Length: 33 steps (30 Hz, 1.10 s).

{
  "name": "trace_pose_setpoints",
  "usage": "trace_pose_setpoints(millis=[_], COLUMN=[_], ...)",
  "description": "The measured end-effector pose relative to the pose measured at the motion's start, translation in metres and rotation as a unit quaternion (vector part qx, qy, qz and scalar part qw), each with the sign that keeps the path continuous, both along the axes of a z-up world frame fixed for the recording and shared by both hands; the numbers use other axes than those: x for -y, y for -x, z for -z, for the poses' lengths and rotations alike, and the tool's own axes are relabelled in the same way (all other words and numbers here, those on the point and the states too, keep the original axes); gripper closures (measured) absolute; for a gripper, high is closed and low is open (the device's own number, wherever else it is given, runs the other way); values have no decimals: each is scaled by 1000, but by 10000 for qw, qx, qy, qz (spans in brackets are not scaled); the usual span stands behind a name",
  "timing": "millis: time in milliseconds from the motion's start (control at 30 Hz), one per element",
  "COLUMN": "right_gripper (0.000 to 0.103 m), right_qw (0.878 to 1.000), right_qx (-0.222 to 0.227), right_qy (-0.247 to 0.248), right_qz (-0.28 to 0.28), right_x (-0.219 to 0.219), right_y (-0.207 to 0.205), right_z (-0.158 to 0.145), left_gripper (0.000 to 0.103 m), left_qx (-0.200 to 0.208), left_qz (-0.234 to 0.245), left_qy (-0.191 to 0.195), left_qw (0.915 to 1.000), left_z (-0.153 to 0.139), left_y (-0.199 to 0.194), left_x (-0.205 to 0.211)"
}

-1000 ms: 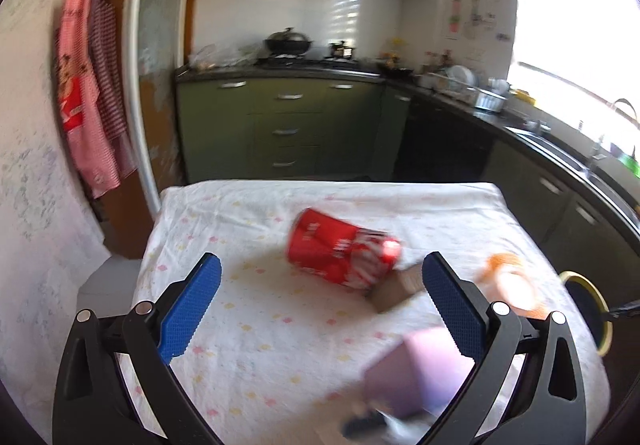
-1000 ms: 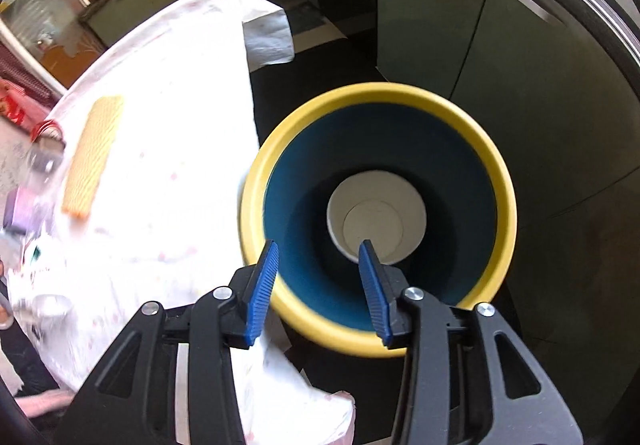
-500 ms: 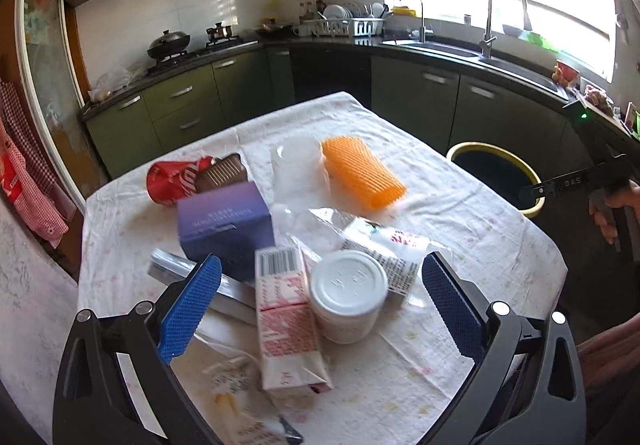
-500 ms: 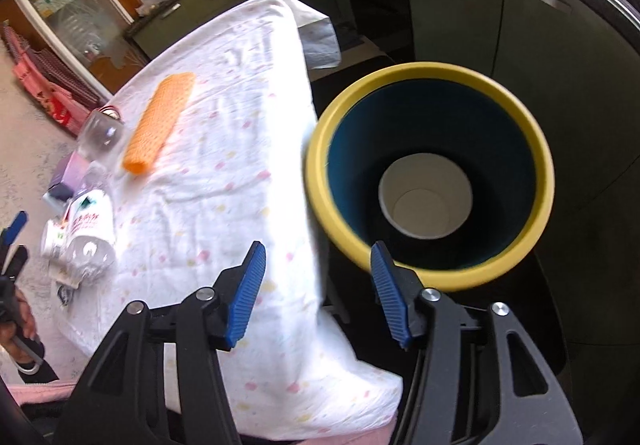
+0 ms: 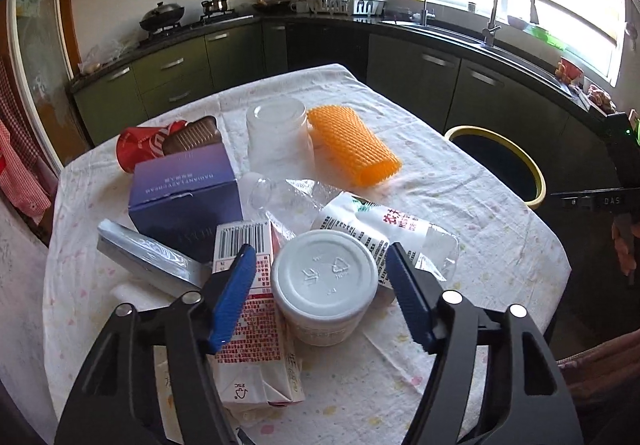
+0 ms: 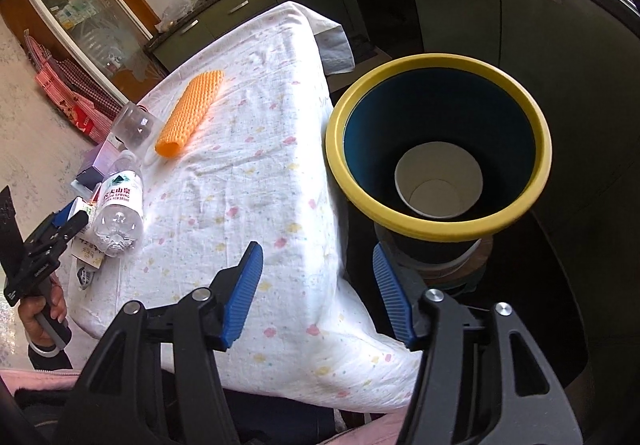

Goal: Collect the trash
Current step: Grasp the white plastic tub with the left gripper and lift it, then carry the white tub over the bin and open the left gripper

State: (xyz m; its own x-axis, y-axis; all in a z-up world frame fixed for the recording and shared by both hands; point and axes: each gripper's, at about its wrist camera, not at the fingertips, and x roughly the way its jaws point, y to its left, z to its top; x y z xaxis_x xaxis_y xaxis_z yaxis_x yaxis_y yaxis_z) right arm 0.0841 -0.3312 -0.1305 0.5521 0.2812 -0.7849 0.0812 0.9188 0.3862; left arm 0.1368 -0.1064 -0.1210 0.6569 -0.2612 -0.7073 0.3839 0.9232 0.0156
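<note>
A white cup (image 5: 324, 277) stands upside down on the table (image 5: 500, 245), between the fingers of my left gripper (image 5: 320, 253). The jaws are closing, and a gap shows on each side of the cup. Around it lie a red-and-white carton (image 5: 256, 329), a crushed water bottle (image 5: 384, 229), a purple box (image 5: 184, 185), a silver pack (image 5: 144, 257), a clear cup (image 5: 278, 129), an orange mesh sleeve (image 5: 352, 149) and a red can (image 5: 140, 149). My right gripper (image 6: 318, 285) hangs over the table corner beside the yellow-rimmed bin (image 6: 440, 63). Its jaws are opening, with nothing between them. A white paper cup (image 6: 438, 181) sits inside the bin.
Dark green kitchen cabinets (image 5: 500, 93) and a sink run behind the table and close around the bin. The tablecloth (image 6: 260, 173) hangs over the table's edges. The person's hand (image 6: 44, 309) holds the left gripper's handle at the table's near-left corner.
The left gripper swung from the red can to the pile, settled around the white cup, and its jaws narrowed. The right gripper drew back from above the bin to the table corner, jaws slightly wider.
</note>
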Motion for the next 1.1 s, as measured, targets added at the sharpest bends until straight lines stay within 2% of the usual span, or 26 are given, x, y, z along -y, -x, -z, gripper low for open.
trace_pose_setpoints(millis=[200, 433, 767, 967, 1100], right_gripper=[48, 48, 48, 48, 48], right_qw=[10000, 9999, 9999, 9998, 9990], right_qx=[-8, -36, 8, 92, 236], right_qy=[-85, -134, -143, -157, -181], right_qz=[1, -38, -45, 80, 339], right_x=[3, 2, 1, 8, 26], right_y=[1, -2, -2, 4, 15], right_z=[4, 8, 7, 5, 2], left_gripper=[56, 56, 56, 56, 56], left_qx=[-17, -38, 267, 480, 509], left_qz=[30, 8, 105, 405, 746], left_qy=[-10, 174, 286, 401, 502], left_qw=[10000, 9998, 9992, 9972, 9947], left_z=[4, 0, -34, -60, -70], left_y=[0, 0, 15, 27, 21], left_x=[1, -2, 3, 30, 64])
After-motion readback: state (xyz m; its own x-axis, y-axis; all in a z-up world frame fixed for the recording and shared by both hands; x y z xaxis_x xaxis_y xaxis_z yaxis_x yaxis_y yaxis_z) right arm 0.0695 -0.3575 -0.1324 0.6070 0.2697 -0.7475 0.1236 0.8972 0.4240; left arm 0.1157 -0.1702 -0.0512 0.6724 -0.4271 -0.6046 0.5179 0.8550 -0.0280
